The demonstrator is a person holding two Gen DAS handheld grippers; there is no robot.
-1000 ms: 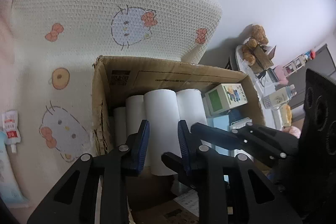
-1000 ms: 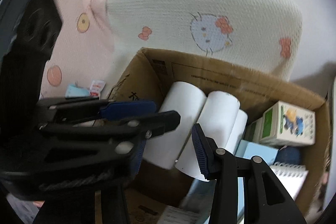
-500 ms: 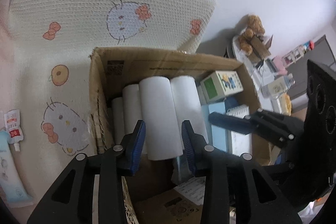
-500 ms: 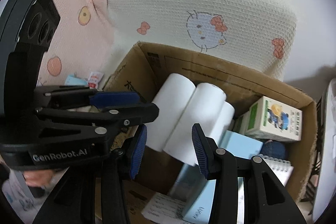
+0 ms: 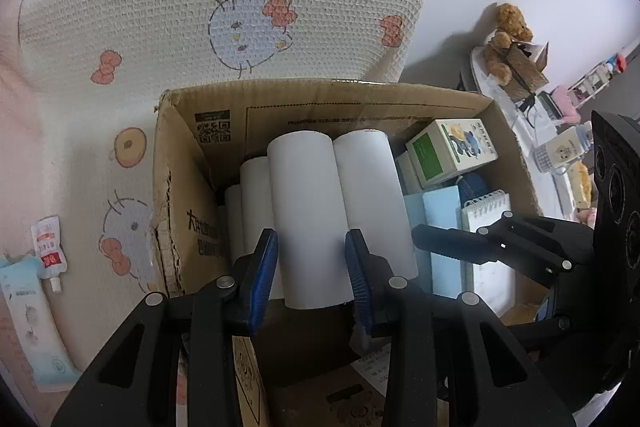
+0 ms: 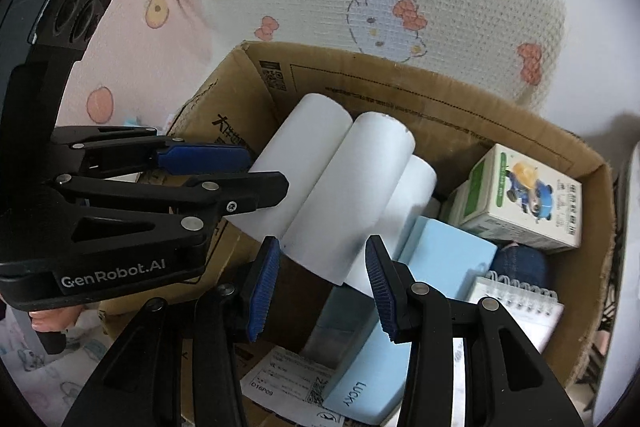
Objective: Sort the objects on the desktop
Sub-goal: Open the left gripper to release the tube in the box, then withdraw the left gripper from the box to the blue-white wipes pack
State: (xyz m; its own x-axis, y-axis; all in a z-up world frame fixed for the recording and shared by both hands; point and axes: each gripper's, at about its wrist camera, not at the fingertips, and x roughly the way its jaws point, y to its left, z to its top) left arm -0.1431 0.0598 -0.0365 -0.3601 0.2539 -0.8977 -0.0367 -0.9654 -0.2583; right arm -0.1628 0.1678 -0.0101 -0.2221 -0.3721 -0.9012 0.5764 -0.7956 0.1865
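Note:
An open cardboard box point(image 5: 320, 95) point(image 6: 400, 83) holds several white paper rolls lying side by side. The longest roll point(image 5: 308, 211) has its near end between the blue pads of my left gripper point(image 5: 312, 275), which stands open with thin gaps on both sides. In the right wrist view the left gripper point(image 6: 264, 171) comes in from the left over the leftmost roll. My right gripper point(image 6: 320, 291) is open, hovering over the near end of the middle roll point(image 6: 344, 195) without touching it. One of the right gripper's fingers point(image 5: 460, 245) shows beside the rolls in the left wrist view.
The box's right half holds a green-and-white carton point(image 6: 528, 199), a light blue box point(image 6: 444, 255), a spiral notebook point(image 6: 520, 303) and a paper slip point(image 6: 288, 375). A cat-print pillow point(image 5: 240, 7) stands behind. A small tube point(image 5: 48, 247) lies at the left and a teddy bear point(image 5: 508, 39) sits at the far right.
My left gripper's jaws have widened off the roll they pinched and drawn back a little. The right gripper slid right, out from behind the left one.

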